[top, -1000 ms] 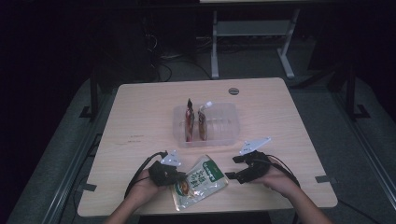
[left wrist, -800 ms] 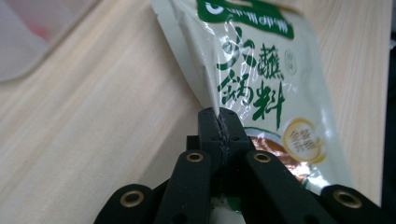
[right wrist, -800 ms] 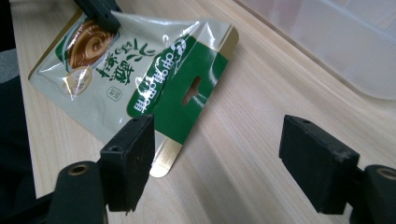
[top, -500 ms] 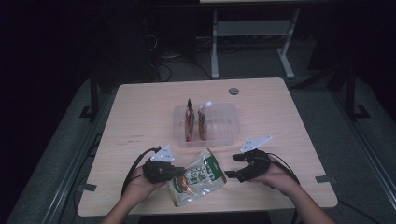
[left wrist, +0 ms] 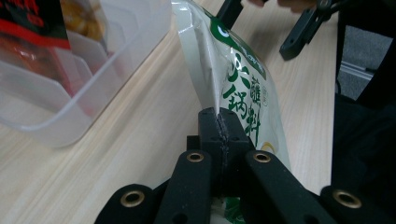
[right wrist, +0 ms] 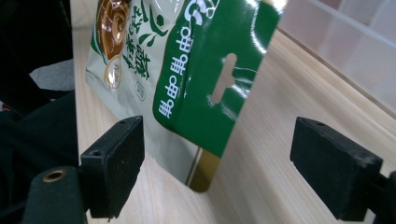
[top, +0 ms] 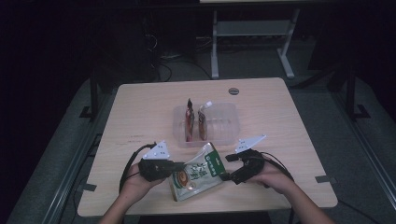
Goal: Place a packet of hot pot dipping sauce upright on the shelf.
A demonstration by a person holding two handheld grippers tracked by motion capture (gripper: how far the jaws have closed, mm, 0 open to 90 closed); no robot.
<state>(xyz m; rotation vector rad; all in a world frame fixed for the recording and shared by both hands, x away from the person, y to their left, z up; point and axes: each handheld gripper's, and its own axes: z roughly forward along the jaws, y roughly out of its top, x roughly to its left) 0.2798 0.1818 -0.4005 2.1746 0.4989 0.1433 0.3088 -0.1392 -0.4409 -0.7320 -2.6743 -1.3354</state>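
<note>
Where the person's forearms enter from the near edge, a light wooden table [top: 140, 112] carries all items. At its centre stands a clear plastic container [top: 228, 122] with internal dividers; two red-and-dark packets [top: 189, 122] stand upright in its left compartments, their print too small to read from the high view. Just in front of the container, toward the person, is a green-and-white sauce pouch [top: 198, 171] printed with Chinese characters and a bowl picture; it is raised on edge and tilted, and whether its lower end touches the table cannot be told.

The left gripper [top: 173, 164] is at the pouch's left side. In the left gripper view its jaws are closed together on the pouch's [left wrist: 243, 88] edge seam, pinching the film between the pads [left wrist: 209, 122].

The right gripper [top: 227, 171] is at the pouch's right side, held in the right hand [top: 271, 173]. In the right gripper view its jaws stand wide apart with the pouch's green header [right wrist: 210, 74], which has a hang slot, between them; neither pad [right wrist: 114, 163] touches it.
</note>
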